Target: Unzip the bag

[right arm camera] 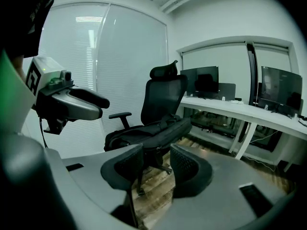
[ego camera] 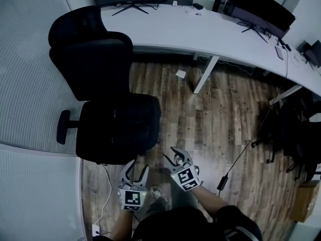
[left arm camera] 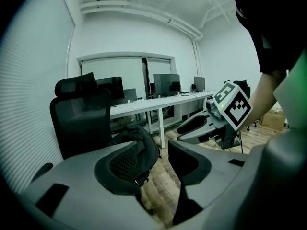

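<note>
Head view, looking steeply down. Wood-plank floor, brown with mixed grain. The black office chair fills the centre-left of the frame: mesh back, headrest, padded armrest at its left side. A white desk with a smooth top curves across the upper frame on slanted white legs. Dark flat monitors stand on it.

The bag lies across the chair seat. It is black, soft-sided and long, and sags at the middle, with one end hanging over the seat's front edge. In the head view it merges with the dark seat and cannot be told apart. No zip detail can be made out in any view.

The left gripper is at bottom centre, grey plastic shell, pointing toward the chair. Jaws stand well apart, with bare floor planks between them. Its dark pads are curved and net-textured.

The right gripper is just beside it, to the right, angled to the upper left. Its jaws are also parted, the gap somewhat narrower, nothing gripped; the chair base shows through. Both grippers are apart from the bag.

A thin white cable runs along the lower-left floor. A black power brick on a dark cord is at lower right. A cardboard box sits at the far lower-right edge.
</note>
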`<state>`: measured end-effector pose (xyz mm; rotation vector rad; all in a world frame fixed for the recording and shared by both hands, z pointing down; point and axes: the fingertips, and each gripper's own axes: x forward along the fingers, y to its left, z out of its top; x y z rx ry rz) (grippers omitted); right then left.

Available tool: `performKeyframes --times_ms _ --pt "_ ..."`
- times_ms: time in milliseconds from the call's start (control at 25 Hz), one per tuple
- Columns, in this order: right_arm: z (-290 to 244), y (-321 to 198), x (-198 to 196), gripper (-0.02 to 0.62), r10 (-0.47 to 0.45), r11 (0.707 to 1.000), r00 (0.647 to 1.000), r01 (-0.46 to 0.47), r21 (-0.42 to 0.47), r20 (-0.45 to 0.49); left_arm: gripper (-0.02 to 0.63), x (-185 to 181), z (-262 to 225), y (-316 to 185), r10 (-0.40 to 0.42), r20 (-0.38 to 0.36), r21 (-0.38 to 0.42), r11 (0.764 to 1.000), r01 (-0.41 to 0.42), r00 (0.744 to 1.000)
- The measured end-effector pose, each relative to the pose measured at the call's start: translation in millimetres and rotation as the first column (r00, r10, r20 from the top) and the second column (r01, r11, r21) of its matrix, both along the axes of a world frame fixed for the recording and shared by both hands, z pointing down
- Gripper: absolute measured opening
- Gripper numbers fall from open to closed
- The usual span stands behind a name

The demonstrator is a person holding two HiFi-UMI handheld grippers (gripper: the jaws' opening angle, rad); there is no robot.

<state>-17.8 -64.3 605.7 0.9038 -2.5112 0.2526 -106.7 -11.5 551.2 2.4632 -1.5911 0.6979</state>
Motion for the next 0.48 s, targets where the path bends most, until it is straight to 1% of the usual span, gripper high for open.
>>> performKeyframes --times_ms 120,280,480 --pt "24.0 -10.7 -7.9 0.152 -0.031 1.000 0.999 0.031 -0.001 -0.020 0.195 2.0 19.8 -13.8 0.020 0.019 -0.016 1.000 -0.020 1.000" --pt "49.7 -25.0 -15.5 0.152 -0.039 0.999 0.999 0.039 -0.003 -0.024 0.195 4.0 42.4 -29.4 0.035 0.016 -0.029 0.999 -0.035 0.999" --pt "83.8 -39.2 -28.4 0.152 -0.053 0.999 0.998 0.053 -0.011 -0.017 0.196 7.1 69.3 -44.6 0.055 0.036 -0.046 0.998 -0.054 0.998"
